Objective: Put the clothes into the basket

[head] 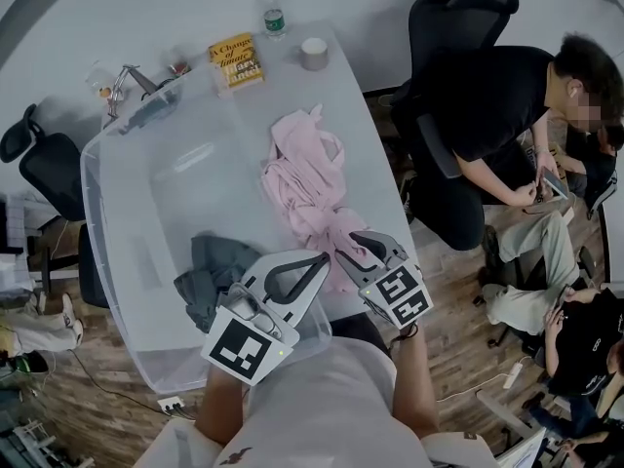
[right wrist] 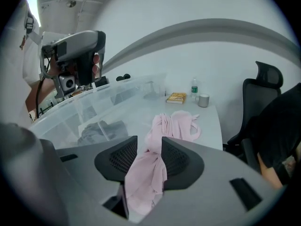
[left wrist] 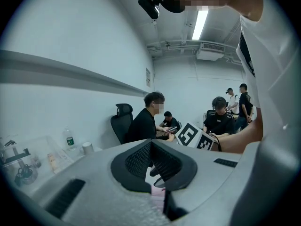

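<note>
Nearest the lens is the person's white shirt [head: 322,398], filling the bottom of the head view, with both forearms reaching out from it. Beyond it stretches the white table [head: 361,135]. Most of its surface is taken up by the clear plastic basket [head: 93,193], which stands with its open top up.

To the right of the table a seated person in black [head: 497,115] leans forward in front of a black office chair [head: 458,18].

On the bare tabletop, just beside the basket's right wall and outside it, lies the pink garment [head: 307,188], bunched lengthwise. Its near end runs back between the jaws of the right gripper [head: 353,247]. The right gripper view shows those jaws standing apart, with the pink cloth lying in the gap.

A crumpled grey garment [head: 210,271] sits inside the basket, in the near corner.

Hovering over the basket's near right corner, the left gripper [head: 320,261] has its tips close to the pink cloth. Its own view shows the jaws brought together.

At the far end of the table lie a yellow book [head: 236,59], a grey cup [head: 314,54] and a small water bottle [head: 274,15], all near one another.
</note>
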